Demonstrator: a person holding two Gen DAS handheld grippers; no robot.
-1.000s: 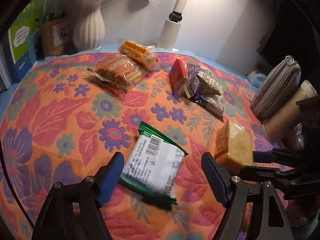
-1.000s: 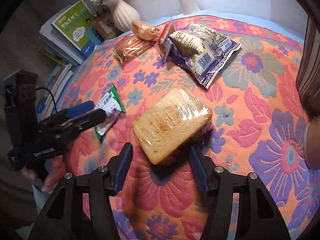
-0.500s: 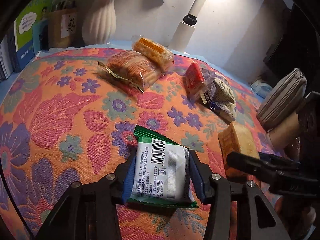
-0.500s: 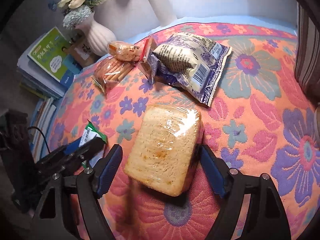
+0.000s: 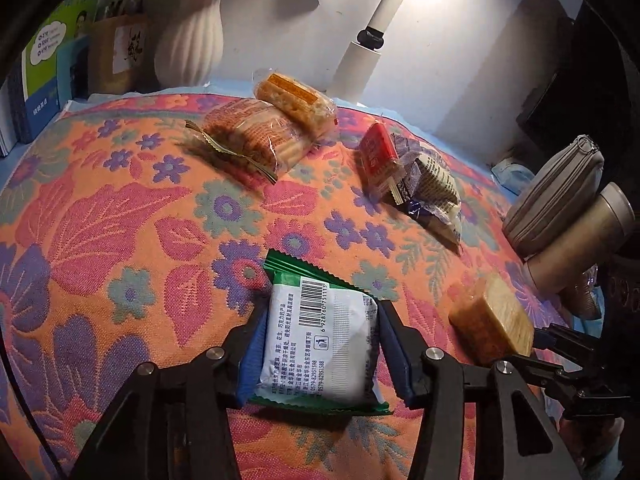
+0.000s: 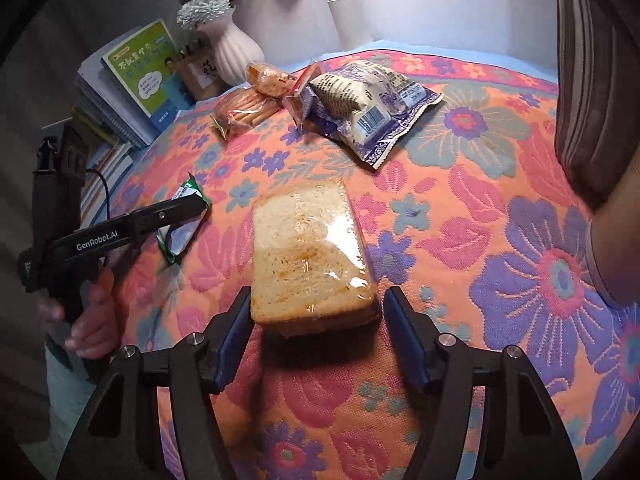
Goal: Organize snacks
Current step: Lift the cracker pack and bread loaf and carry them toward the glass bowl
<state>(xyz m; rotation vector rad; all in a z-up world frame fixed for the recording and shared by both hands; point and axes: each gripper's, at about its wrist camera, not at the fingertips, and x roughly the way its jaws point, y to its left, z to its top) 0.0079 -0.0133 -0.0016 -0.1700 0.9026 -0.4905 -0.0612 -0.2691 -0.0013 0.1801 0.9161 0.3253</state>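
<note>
Now, starting at the left edge of the worktop (image 6: 460,184), which wears an orange floral cloth, we see stacked books (image 6: 140,76) and a white ribbed vase (image 6: 230,50) at the far left corner. Our left gripper (image 5: 320,352) has its blue pads pressed on both sides of the green-and-white snack packet (image 5: 320,344), which lies near the front left edge; the jaws are opening slightly, with the packet still between them. The person's hand (image 6: 86,316) on that gripper's handle shows in the right wrist view.

Toward the far edge lie a clear bag of brown biscuits (image 5: 248,136) and, touching it behind, an orange-topped cracker pack (image 5: 294,100). To their right a red packet (image 5: 376,156) leans against a blue-and-white bag (image 5: 432,188).

Near the front middle sits the wrapped bread slice (image 6: 308,252). Our right gripper (image 6: 318,332) straddles its near end and its jaws are closing; the left pad touches the wrap, while the right pad stands just clear of it.

At the right edge we see a grey zip pouch (image 5: 556,196) and a tan cup (image 5: 580,240) beside it.
</note>
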